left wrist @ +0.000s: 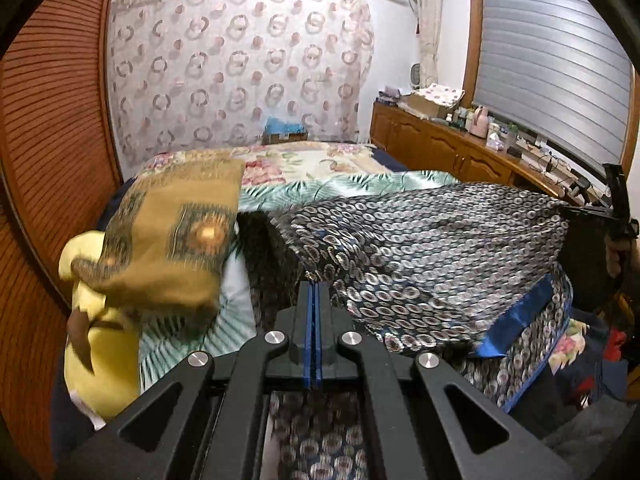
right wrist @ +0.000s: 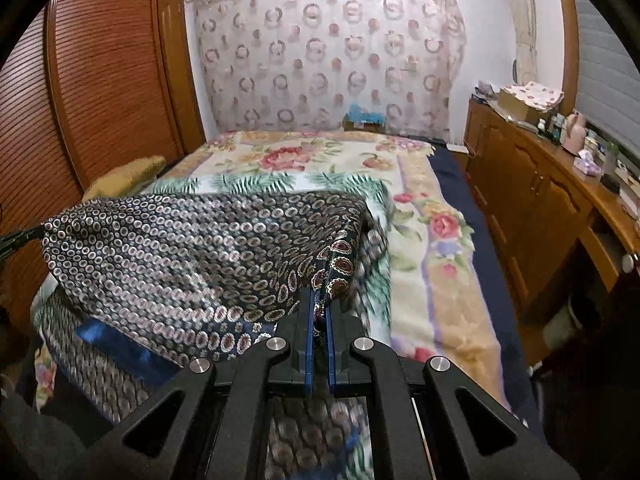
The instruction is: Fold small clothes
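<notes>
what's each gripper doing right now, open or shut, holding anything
Left gripper: closed, fingers pinching an edge of the dark ring-patterned garment.
Right gripper: closed on another edge of the same garment, lifted over the bed.

left wrist: low, near bed (left wrist: 320,160) | right wrist: same, shares curtain (right wrist: 328,52)

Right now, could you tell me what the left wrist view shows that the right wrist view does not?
Only the left wrist view shows the yellow plush toy under the brown patterned cushion, and the window blind. Only the right wrist view shows the bed's navy edge beside the wooden cabinets. Both show the dark ring-patterned garment held up over the floral blanket, pinched by the left gripper and right gripper.
</notes>
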`<act>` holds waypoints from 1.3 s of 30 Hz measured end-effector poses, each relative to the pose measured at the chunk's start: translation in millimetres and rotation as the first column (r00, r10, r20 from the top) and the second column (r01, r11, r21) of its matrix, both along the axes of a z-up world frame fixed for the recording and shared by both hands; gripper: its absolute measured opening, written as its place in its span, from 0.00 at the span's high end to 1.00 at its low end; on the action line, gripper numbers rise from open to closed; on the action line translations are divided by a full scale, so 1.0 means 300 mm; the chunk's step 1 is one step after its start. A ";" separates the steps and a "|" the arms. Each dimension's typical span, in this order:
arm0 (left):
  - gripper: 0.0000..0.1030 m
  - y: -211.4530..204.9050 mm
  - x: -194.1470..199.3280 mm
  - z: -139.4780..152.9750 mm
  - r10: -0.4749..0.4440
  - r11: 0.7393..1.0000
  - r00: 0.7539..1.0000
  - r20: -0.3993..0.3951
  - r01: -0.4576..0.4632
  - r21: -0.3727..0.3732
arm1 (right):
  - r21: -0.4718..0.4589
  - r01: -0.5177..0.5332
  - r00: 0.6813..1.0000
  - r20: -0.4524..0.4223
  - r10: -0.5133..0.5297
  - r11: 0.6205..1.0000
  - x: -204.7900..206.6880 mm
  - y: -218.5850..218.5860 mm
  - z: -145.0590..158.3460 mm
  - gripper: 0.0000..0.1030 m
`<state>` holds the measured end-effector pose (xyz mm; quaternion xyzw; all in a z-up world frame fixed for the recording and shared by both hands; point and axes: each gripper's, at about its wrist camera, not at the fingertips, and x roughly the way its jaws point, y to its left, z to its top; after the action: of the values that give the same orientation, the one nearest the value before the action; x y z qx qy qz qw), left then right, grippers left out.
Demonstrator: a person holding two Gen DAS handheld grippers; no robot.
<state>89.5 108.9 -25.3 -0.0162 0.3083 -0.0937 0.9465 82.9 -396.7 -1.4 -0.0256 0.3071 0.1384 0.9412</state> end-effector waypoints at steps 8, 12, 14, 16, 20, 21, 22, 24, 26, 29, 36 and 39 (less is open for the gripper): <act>0.98 0.074 -0.067 -0.115 0.060 0.997 0.995 -0.085 -0.063 -0.044 | 0.026 0.000 0.999 -0.043 0.001 1.000 -0.087 -0.037 -0.037 0.96; 0.98 0.068 -0.073 -0.203 0.077 0.995 0.986 -0.145 -0.085 -0.048 | 0.025 0.005 0.995 -0.102 -0.002 1.000 -0.051 -0.026 -0.085 0.96; 0.98 0.051 -0.077 -0.229 0.070 0.996 0.984 -0.163 -0.078 -0.045 | 0.024 0.007 0.993 -0.116 -0.004 1.000 -0.035 -0.027 -0.100 0.96; 0.98 0.043 -0.088 -0.248 0.064 0.996 0.982 -0.176 -0.073 -0.044 | 0.021 0.016 0.992 -0.123 -0.013 1.000 -0.033 -0.033 -0.106 0.96; 0.98 0.045 -0.091 -0.260 0.073 0.995 0.981 -0.179 -0.084 -0.053 | 0.010 0.021 0.990 -0.143 -0.020 1.000 -0.018 -0.034 -0.116 0.96; 0.98 0.043 -0.094 -0.258 0.074 0.995 0.981 -0.179 -0.085 -0.052 | 0.005 0.020 0.989 -0.146 -0.019 1.000 -0.016 -0.026 -0.114 0.96; 0.98 0.048 -0.100 -0.258 0.076 0.995 0.981 -0.178 -0.086 -0.050 | -0.001 0.019 0.989 -0.146 -0.019 1.000 -0.013 -0.021 -0.113 0.96; 0.98 0.046 -0.111 -0.250 0.073 0.996 0.984 -0.164 -0.081 -0.045 | -0.018 0.023 0.990 -0.141 -0.025 1.000 -0.025 0.004 -0.102 0.96; 0.98 0.044 -0.125 -0.226 0.069 0.996 0.988 -0.137 -0.075 -0.044 | -0.017 0.021 0.991 -0.130 -0.023 1.000 -0.037 0.021 -0.106 0.96; 0.97 0.036 -0.132 -0.184 0.069 0.997 0.992 -0.102 -0.072 -0.023 | -0.016 0.014 0.994 -0.107 -0.015 1.000 -0.058 0.032 -0.092 0.94; 0.59 0.020 -0.085 -0.144 0.061 0.998 0.995 -0.074 -0.062 -0.009 | -0.028 -0.013 0.999 -0.043 0.011 1.000 -0.107 0.079 -0.035 0.91; 0.59 0.015 -0.042 -0.172 0.076 0.997 0.992 -0.103 -0.073 0.029 | -0.033 -0.021 0.999 -0.027 0.021 0.999 -0.143 0.081 -0.032 0.83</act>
<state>76.8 113.4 -76.8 -0.0204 0.3577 -0.0535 0.9321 40.0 -372.4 -11.0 -0.0426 0.3214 0.1435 0.9350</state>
